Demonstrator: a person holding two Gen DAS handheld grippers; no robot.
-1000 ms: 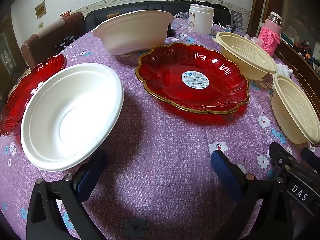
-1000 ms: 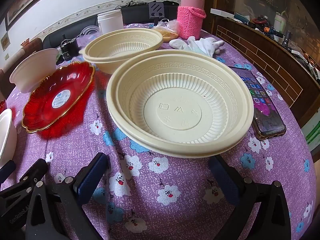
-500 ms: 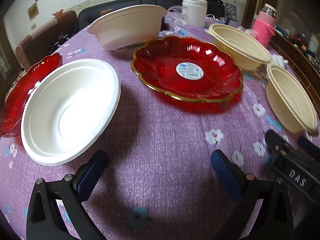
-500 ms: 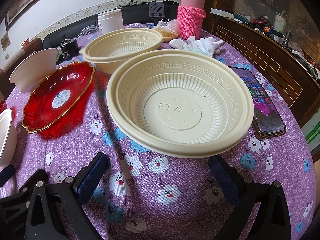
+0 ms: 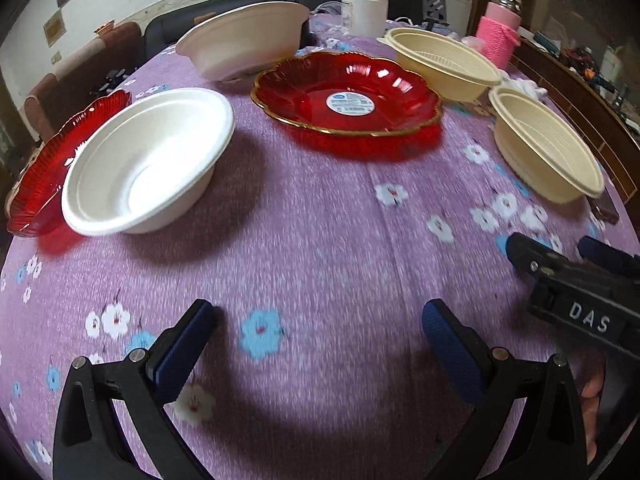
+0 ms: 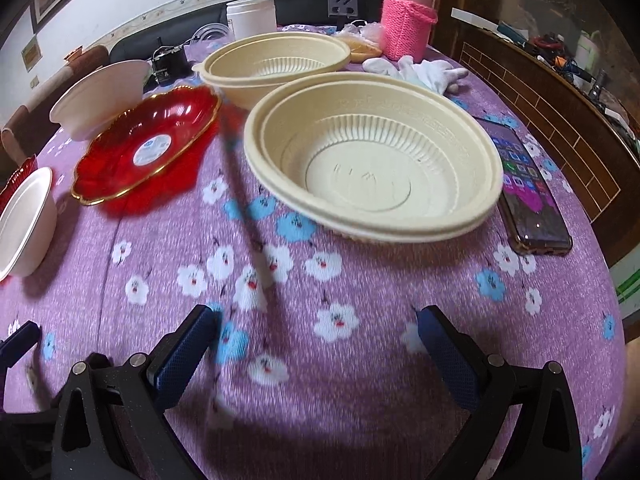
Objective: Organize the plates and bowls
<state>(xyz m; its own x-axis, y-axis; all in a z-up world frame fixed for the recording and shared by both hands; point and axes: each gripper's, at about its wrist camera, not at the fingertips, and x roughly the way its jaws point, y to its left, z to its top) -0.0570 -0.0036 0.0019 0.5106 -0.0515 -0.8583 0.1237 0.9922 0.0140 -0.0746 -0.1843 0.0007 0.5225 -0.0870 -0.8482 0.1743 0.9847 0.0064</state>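
Ahead of both tongs: two white foam bowls [image 5: 148, 160], two red gold-rimmed glass plates [image 5: 348, 96], two cream ribbed plastic bowls [image 6: 372, 160]. Left tongs [image 5: 316, 344] and right tongs [image 6: 316, 340] gape wide, released, holding nothing above the purple floral tablecloth [image 5: 320, 240].

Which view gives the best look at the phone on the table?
The right wrist view: the phone lies fully visible, screen lit, beside the nearer cream bowl. The left wrist view shows only a dark sliver of it behind that bowl.
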